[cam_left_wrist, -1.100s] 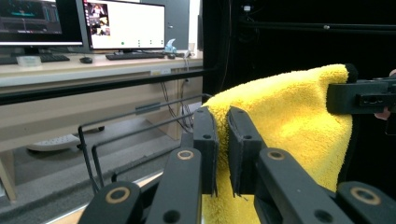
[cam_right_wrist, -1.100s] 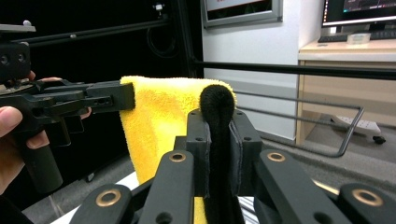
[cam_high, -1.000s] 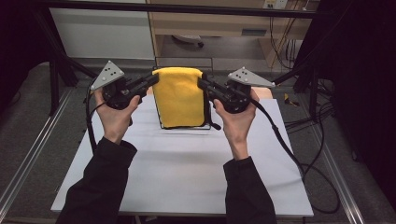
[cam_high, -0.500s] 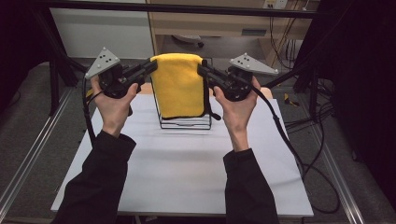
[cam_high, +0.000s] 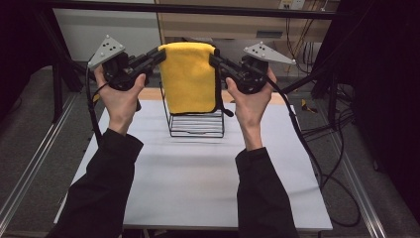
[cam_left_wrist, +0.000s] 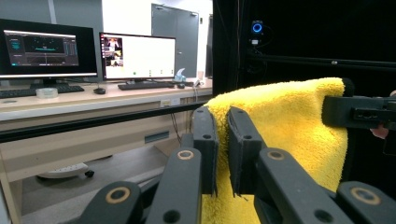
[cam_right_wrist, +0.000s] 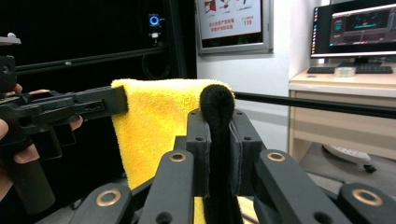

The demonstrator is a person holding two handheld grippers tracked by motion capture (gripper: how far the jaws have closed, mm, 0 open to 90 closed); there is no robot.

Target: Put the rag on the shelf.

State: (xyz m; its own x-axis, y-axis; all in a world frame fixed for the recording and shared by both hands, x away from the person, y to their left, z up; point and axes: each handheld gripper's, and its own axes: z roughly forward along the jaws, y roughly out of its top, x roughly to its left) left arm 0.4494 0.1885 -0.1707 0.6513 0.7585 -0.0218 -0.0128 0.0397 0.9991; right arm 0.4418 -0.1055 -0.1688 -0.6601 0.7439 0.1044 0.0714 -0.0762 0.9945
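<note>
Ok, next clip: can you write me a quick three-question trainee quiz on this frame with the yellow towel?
1. True or false: the yellow towel lies flat on the white table.
2. What stands on the table under the towel? A) black wire rack B) glass bowl C) cardboard box
3. Which part of the towel does the right gripper clamp?

Key
1. False: it hangs lifted, the left gripper and right gripper shut on its top corners.
2. A, the black wire rack.
3. Its black-trimmed edge.
</note>
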